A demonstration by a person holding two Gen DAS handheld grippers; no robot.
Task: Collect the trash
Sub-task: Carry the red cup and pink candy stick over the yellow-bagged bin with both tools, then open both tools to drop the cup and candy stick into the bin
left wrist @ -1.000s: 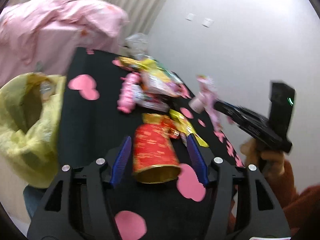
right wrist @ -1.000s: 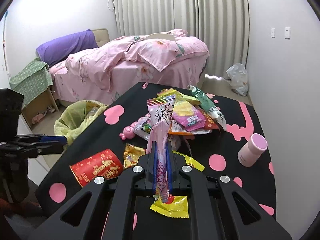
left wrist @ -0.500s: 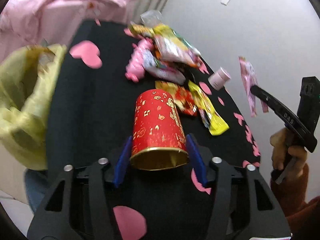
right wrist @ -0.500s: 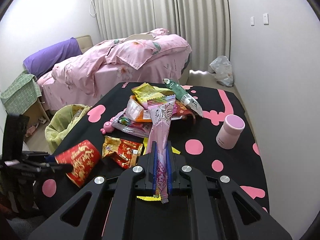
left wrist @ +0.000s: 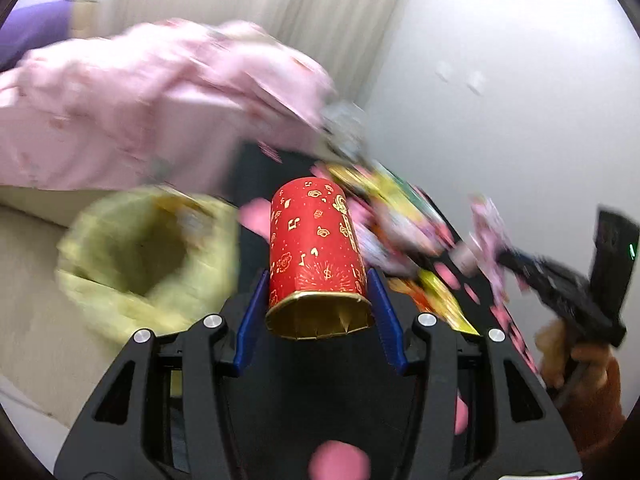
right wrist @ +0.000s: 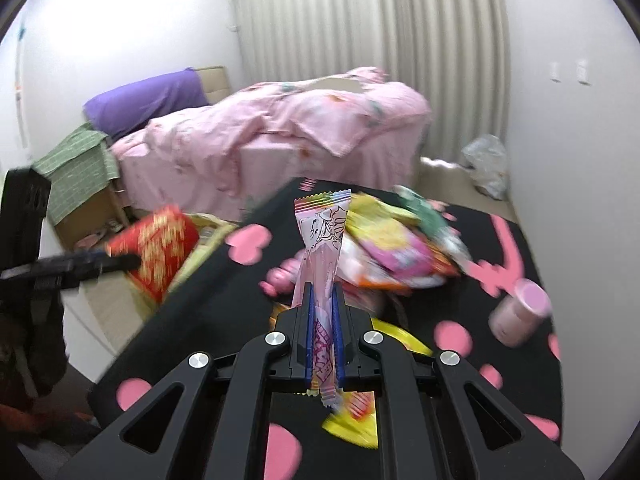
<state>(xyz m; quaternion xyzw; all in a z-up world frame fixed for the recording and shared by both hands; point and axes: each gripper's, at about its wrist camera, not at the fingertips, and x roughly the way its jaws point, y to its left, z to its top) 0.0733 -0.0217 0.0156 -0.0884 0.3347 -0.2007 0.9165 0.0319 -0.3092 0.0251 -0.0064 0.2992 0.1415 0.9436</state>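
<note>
1. The red paper cup, printed with gold marks, is clamped between the blue pads of the left gripper, gold rim toward the camera, lifted clear of the table.
2. From the right wrist view the cup hangs beyond the table's left edge, above the yellow bag that stands open on the floor.
3. The right gripper is pressed together on a long pink wrapper, which stands upright above the jaws.
4. More wrappers lie heaped on the black table with its pink hearts and dots; a pink pot lies tilted near the right edge.
5. Beyond stand a bed with pink bedding, a purple pillow, pale curtains and white walls.
</note>
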